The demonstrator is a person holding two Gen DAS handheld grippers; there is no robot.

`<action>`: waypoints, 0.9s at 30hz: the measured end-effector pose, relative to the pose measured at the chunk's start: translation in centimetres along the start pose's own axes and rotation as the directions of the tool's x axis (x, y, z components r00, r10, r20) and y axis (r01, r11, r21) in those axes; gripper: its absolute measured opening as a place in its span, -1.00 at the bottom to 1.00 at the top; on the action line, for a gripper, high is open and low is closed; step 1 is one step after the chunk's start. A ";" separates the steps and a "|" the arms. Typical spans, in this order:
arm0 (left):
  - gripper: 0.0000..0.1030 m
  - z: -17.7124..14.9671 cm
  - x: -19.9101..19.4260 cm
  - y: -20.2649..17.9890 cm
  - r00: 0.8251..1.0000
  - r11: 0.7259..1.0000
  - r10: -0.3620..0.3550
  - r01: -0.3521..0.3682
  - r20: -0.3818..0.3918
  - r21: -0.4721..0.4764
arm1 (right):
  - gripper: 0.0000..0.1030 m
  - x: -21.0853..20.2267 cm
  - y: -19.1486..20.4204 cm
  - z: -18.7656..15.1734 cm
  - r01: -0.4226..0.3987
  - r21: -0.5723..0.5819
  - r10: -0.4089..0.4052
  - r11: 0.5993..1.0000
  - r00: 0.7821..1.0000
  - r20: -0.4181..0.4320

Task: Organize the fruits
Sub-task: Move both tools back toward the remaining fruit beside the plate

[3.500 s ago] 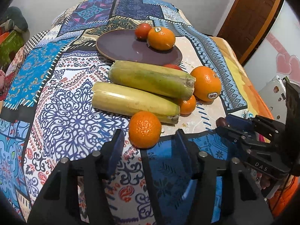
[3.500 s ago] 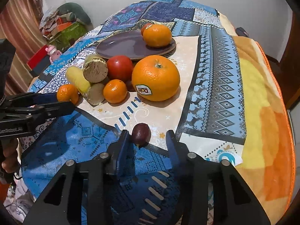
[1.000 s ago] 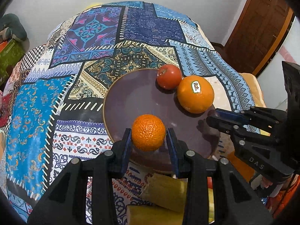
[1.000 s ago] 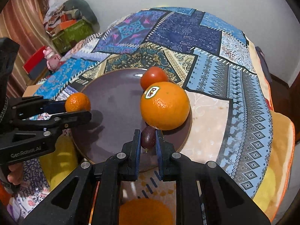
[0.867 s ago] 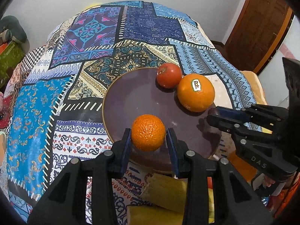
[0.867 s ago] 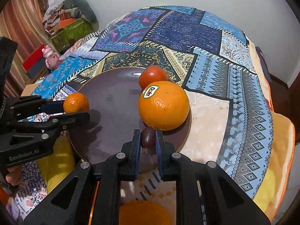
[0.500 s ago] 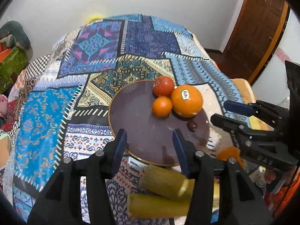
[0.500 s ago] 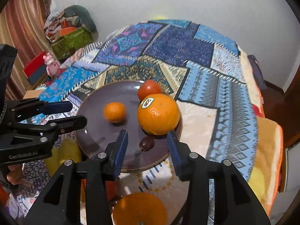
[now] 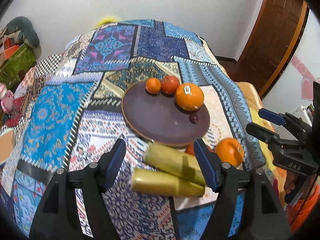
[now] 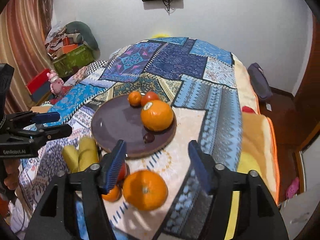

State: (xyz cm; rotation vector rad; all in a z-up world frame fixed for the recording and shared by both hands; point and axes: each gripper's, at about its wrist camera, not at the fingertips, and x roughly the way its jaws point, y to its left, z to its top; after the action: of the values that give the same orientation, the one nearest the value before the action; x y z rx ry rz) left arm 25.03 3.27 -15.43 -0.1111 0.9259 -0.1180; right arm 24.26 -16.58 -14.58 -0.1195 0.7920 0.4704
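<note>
A dark purple plate [image 9: 156, 120] [image 10: 118, 124] holds a small mandarin [image 9: 153, 85] [image 10: 134, 98], a tomato [image 9: 170, 84] [image 10: 150, 98], a large stickered orange [image 9: 189, 99] [image 10: 157, 115] and a dark plum [image 9: 193, 118] [image 10: 148, 138]. Off the plate, near its front edge, lie two yellow-green bananas [image 9: 172, 164] [image 10: 84, 156], a second large orange [image 9: 230, 154] [image 10: 145, 190], a small mandarin [image 10: 112, 195] and a red fruit [image 9: 190, 149]. My left gripper [image 9: 160, 164] is open and empty above the bananas. My right gripper [image 10: 157, 164] is open and empty above the loose orange.
A patchwork cloth [image 9: 60, 108] covers the round table. Boxes and clutter [image 10: 68, 54] stand at the far left by a curtain. A wooden door [image 9: 276, 32] is at the right. A dark pouch [image 10: 260, 86] lies at the table's far right edge.
Both grippers released their fruit onto the plate, the mandarin from the left and the plum from the right, then opened wide and pulled back and up from the plate.
</note>
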 end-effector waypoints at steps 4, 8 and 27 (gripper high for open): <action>0.37 -1.2 0.8 -1.2 1.000 1.000 0.017 -0.017 -0.021 0.010 | 0.26 0.0 -0.2 -1.5 -0.008 0.015 0.009 1.000 0.999 -0.031; 0.50 -1.7 1.6 -2.9 0.999 1.000 0.003 -0.002 -0.044 0.021 | 0.30 0.8 -0.4 -3.0 -0.026 0.038 0.029 0.999 0.997 -0.072; 0.79 -2.8 5.3 -5.1 0.995 0.998 0.053 -0.050 -0.087 0.040 | 0.31 4.0 0.5 -5.6 -0.084 0.049 0.091 0.995 0.985 -0.149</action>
State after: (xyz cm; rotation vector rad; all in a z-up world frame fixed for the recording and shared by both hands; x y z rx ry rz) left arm 25.66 -2.71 -20.49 -0.0475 1.0128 -0.0932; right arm 22.82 -16.23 -21.34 -0.0817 0.9585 0.5318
